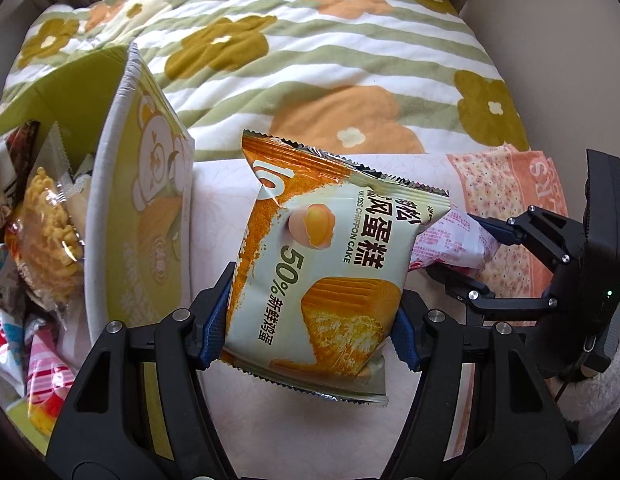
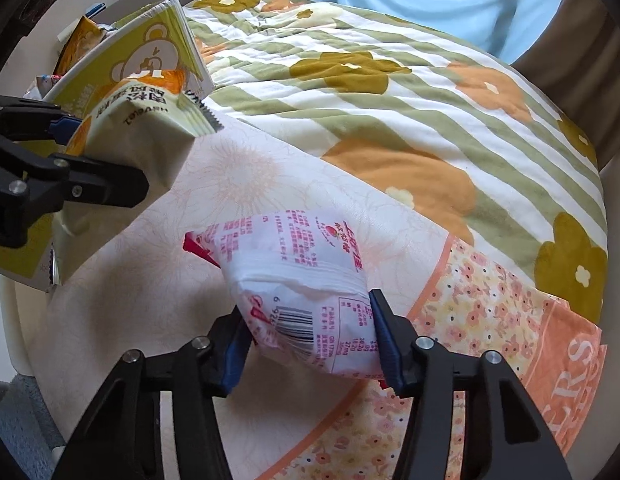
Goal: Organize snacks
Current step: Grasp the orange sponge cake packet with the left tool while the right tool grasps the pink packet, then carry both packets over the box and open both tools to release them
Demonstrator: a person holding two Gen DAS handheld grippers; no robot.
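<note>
On the bed (image 1: 310, 60), a snack-filled yellow box (image 1: 109, 208) stands at the left. The chiffon cake packet (image 1: 318, 280) is clamped in the left gripper (image 1: 305, 320), lifted; a puffy bag may slip. The pink-printed packet (image 2: 305, 292), pinched by the right gripper (image 2: 310, 340), may burst.

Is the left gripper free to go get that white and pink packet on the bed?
Probably not: the left gripper is shut on the chiffon cake packet, and the right gripper already clamps the white and pink packet.
</note>
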